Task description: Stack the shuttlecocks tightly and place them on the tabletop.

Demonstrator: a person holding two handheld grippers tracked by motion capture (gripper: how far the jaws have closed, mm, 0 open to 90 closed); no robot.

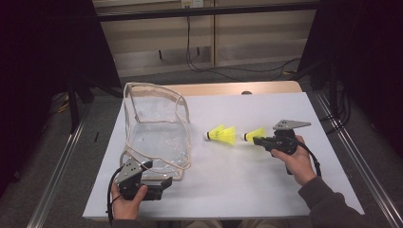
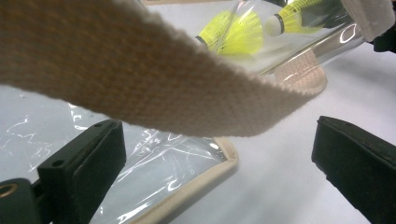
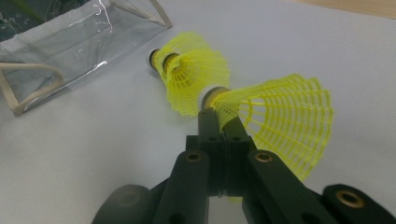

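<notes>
The right gripper (image 3: 223, 122) is clamped on a yellow shuttlecock (image 1: 255, 134), lifting it toward the clear bag (image 1: 157, 130) at nine o'clock. The left gripper (image 1: 164, 183) waits wide open, holding nothing, by the bag's strap (image 2: 154, 79).

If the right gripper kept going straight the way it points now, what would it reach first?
Probably the second yellow shuttlecock, lying just ahead of the right gripper, which is shut on a shuttlecock. Beyond it is the clear bag. Depth is uncertain; it might pass just beside it.

No readable text or labels anywhere
</notes>
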